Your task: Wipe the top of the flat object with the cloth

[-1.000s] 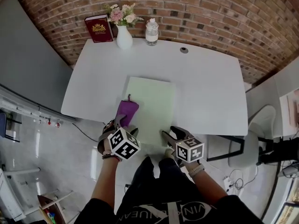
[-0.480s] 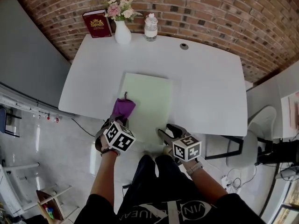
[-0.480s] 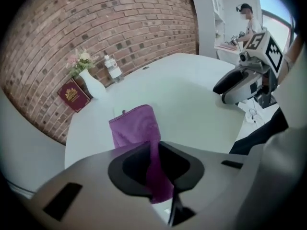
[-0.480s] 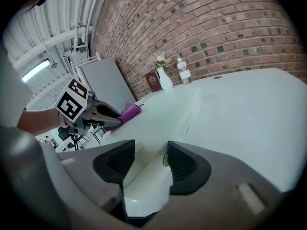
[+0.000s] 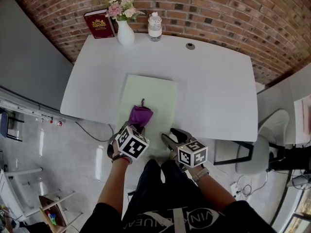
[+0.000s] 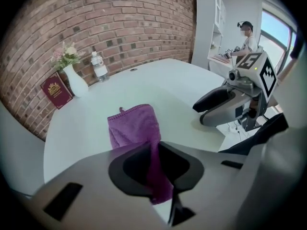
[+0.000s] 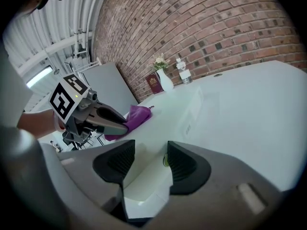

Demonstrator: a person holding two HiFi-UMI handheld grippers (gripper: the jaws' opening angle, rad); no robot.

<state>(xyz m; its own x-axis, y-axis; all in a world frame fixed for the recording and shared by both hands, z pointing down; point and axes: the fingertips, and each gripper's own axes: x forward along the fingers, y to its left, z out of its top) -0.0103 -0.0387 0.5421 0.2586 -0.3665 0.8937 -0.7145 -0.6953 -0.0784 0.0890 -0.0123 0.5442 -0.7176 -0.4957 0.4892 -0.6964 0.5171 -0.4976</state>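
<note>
Head view: high, steeply down over white tabletop point(image 5: 214, 91). Gripper views: low, close, facing red brick wall point(image 6: 120, 23). Left gripper view catches right tongs point(image 6: 200, 113); right gripper view catches left tongs point(image 7: 122, 125). All share purple cloth point(image 5: 140, 115).

The soft cloth point(image 5: 140, 115) is purple with a darker stitched hem. The flat rectangular board point(image 5: 158, 89) is pale green and the smooth table point(image 5: 214, 91) plain white. The brick wall point(image 5: 218, 8) is red-brown with pale mortar lines. The hardcover book point(image 5: 99, 24) is dark red with a gold emblem. The ceramic vase point(image 5: 125, 34) is white, its flowers point(image 5: 121, 9) pink and cream. The left gripper point(image 6: 160, 174) and right gripper point(image 7: 146, 164) are grey with black pads, their cubes white with black square markers.
</note>
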